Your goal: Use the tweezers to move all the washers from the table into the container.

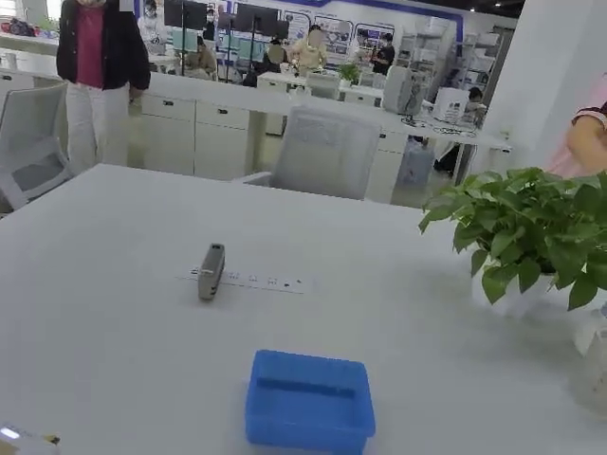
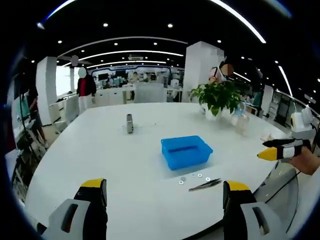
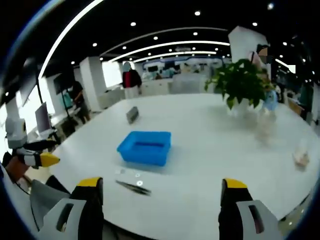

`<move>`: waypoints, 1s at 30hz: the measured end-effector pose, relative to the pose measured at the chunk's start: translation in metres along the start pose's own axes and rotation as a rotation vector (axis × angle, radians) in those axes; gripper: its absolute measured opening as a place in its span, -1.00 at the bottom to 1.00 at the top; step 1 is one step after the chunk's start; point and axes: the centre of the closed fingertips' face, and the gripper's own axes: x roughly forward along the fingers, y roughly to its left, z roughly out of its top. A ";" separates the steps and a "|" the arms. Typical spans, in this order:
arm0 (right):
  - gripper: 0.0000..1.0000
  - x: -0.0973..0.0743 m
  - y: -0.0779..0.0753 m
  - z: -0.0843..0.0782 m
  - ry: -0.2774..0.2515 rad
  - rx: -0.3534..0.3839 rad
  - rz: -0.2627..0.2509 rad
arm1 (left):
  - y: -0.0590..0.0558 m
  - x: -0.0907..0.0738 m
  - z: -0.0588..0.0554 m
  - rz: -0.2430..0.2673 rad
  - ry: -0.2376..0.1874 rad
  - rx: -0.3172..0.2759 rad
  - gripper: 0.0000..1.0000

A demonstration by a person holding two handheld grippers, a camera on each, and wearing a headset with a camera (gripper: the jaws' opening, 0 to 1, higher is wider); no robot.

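A blue container (image 1: 308, 403) stands on the white table (image 1: 114, 322), near its front edge. In the left gripper view, several small washers (image 2: 192, 177) lie in front of the container (image 2: 186, 151), with the metal tweezers (image 2: 206, 184) beside them. My left gripper (image 2: 164, 200) hangs over the table edge short of them, jaws wide apart and empty. The right gripper view has the washers (image 3: 131, 173) and tweezers (image 3: 132, 187) left of centre, before the container (image 3: 145, 146). My right gripper (image 3: 161, 197) is open and empty too.
A grey device (image 1: 211, 271) lies on a socket strip mid-table. A potted plant (image 1: 531, 227) and clear bottles (image 2: 240, 120) stand at the right side. A chair (image 1: 324, 152) faces the far edge. People stand among the desks behind.
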 end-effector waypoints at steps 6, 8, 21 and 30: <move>0.92 0.000 -0.001 -0.001 0.002 0.002 -0.003 | 0.001 0.000 -0.002 0.003 0.007 0.002 0.98; 0.92 0.000 -0.001 -0.001 0.003 0.003 -0.004 | 0.001 0.000 -0.002 0.002 0.009 0.001 0.98; 0.91 0.000 -0.002 -0.002 0.007 0.003 -0.008 | 0.001 0.002 -0.004 -0.001 0.017 0.006 0.95; 0.90 0.000 -0.001 -0.002 0.010 0.001 -0.004 | 0.001 0.002 -0.007 0.001 0.023 0.008 0.93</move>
